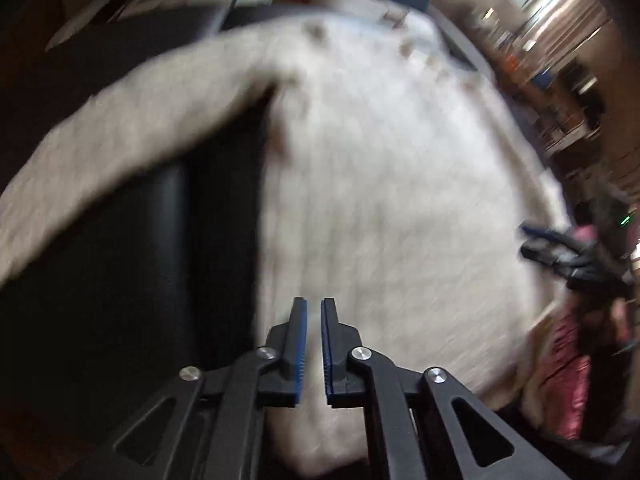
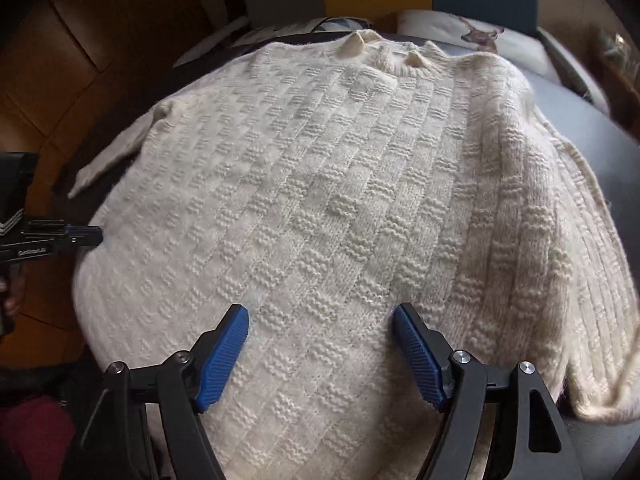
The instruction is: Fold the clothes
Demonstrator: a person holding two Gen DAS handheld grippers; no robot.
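Right wrist view: right hand-held gripper (image 2: pixel 320 354) tilted down over sweater (image 2: pixel 320 184), jaws wide, empty. Left hand-held gripper (image 1: pixel 314 350) nearly closed, empty, at sweater's left edge.

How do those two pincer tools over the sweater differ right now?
The left gripper has its fingers nearly together, with only a slim gap and nothing between them. The right gripper has its fingers spread wide, also empty. The left one sits near the cream sweater's side edge; the right one hangs over its lower middle. Both are black with ribbed blue pads and angle down at the sweater.
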